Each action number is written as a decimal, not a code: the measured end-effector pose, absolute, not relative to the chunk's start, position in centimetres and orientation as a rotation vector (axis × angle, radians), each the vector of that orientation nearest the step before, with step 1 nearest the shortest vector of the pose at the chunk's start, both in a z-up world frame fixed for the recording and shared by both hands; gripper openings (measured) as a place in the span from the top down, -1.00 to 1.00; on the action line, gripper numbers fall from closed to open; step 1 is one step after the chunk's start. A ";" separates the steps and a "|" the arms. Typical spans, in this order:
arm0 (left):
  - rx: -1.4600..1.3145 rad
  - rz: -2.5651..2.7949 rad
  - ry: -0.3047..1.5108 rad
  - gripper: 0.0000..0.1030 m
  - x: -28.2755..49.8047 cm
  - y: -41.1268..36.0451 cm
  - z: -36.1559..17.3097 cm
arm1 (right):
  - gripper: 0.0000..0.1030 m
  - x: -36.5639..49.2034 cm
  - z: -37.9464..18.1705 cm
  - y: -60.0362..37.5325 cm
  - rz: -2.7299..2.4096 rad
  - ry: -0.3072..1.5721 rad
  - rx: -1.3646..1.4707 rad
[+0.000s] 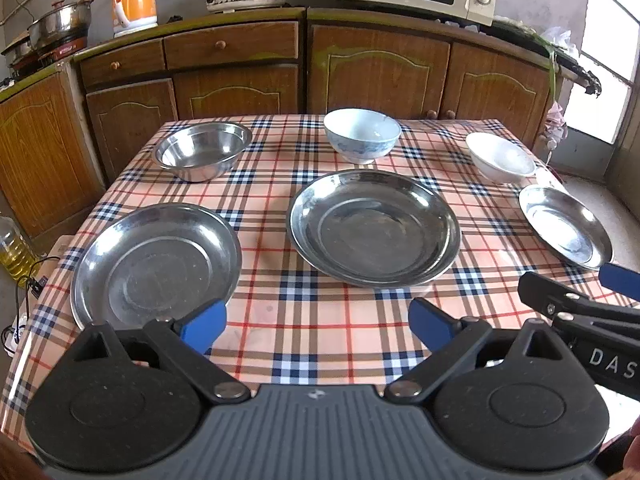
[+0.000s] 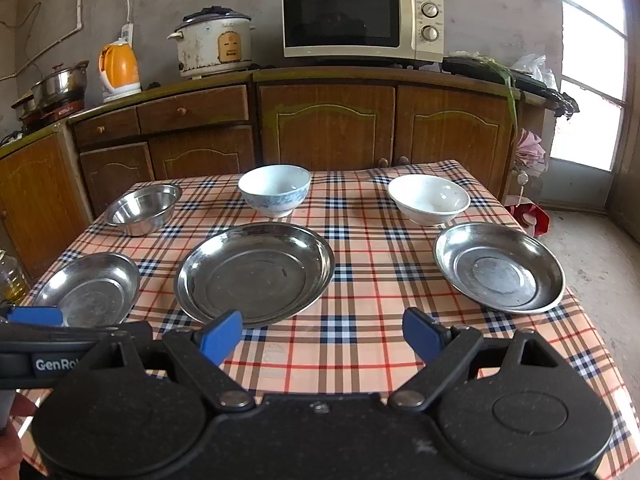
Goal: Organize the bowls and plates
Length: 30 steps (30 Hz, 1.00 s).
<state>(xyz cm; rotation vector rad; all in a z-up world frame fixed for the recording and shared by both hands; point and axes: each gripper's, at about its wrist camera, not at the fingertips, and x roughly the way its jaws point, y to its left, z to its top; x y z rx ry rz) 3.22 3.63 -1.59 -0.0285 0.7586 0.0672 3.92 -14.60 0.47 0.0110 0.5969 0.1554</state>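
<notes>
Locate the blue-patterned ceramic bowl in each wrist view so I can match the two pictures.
Left wrist view: the blue-patterned bowl sits upper centre-right, at the table's far edge.
Right wrist view: the same bowl sits centre-left, at the far edge.
Shared landmark: the large steel plate lies directly in front of it in both.

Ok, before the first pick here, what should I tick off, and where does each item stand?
1. Left hand-held gripper open, holding nothing: ok.
2. Right hand-held gripper open, holding nothing: ok.
3. Three steel plates, left, middle, right, lie apart, unstacked: ok.
4. Steel bowl, blue-patterned bowl and white bowl upright, look empty: ok.
5. Right plate clear of table edge: not ok, it lies close.
6. Stacking spot chosen: cannot tell.
</notes>
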 end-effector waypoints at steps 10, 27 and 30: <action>-0.034 0.086 0.780 -0.93 5.0 4.6 -2.6 | -0.99 6.4 -0.7 -13.4 0.178 0.616 -0.008; -0.022 0.088 0.789 -0.92 9.5 5.2 -3.7 | -0.99 11.8 -1.8 -12.2 0.188 0.605 -0.030; -0.015 0.084 0.798 -0.92 10.5 5.2 -4.0 | -0.99 12.9 -2.2 -12.3 0.181 0.607 -0.033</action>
